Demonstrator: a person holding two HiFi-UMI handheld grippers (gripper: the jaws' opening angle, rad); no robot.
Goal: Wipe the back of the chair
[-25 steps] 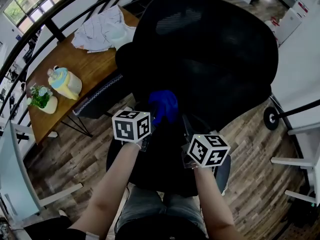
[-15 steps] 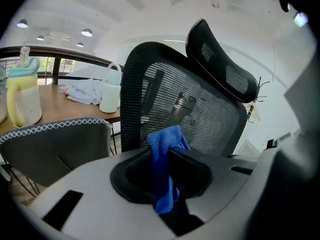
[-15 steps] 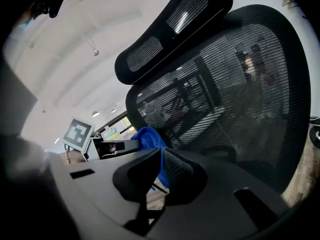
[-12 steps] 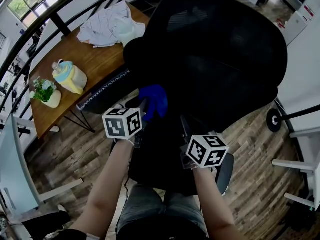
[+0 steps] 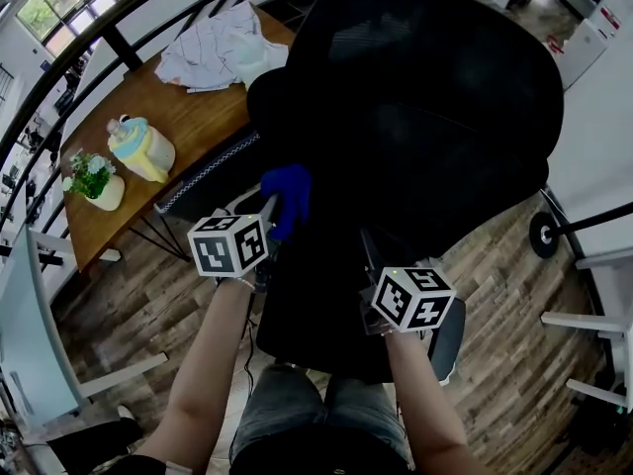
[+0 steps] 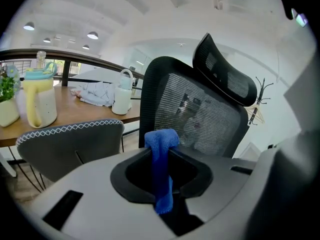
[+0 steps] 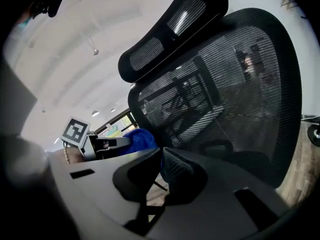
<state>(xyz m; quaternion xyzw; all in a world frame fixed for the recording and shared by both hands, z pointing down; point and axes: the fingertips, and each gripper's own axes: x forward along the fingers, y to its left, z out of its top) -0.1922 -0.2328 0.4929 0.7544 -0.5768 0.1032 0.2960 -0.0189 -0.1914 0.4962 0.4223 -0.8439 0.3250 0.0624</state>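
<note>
Blue cloth (image 5: pixel 287 198) at chair back (image 5: pixel 425 97) edge

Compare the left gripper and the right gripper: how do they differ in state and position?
The left gripper has its jaws clamped on a blue cloth; the right gripper has its jaws together with nothing between them. In the head view the left gripper sits by the left edge of the chair back, while the right gripper is nearer its lower middle. Both point at the black mesh chair back.

Both forearms forward, left tongs (image 6: pixel 160 156) tight on a blue cloth (image 6: pixel 161 139), right tongs (image 7: pixel 161 160) closed, empty.
</note>
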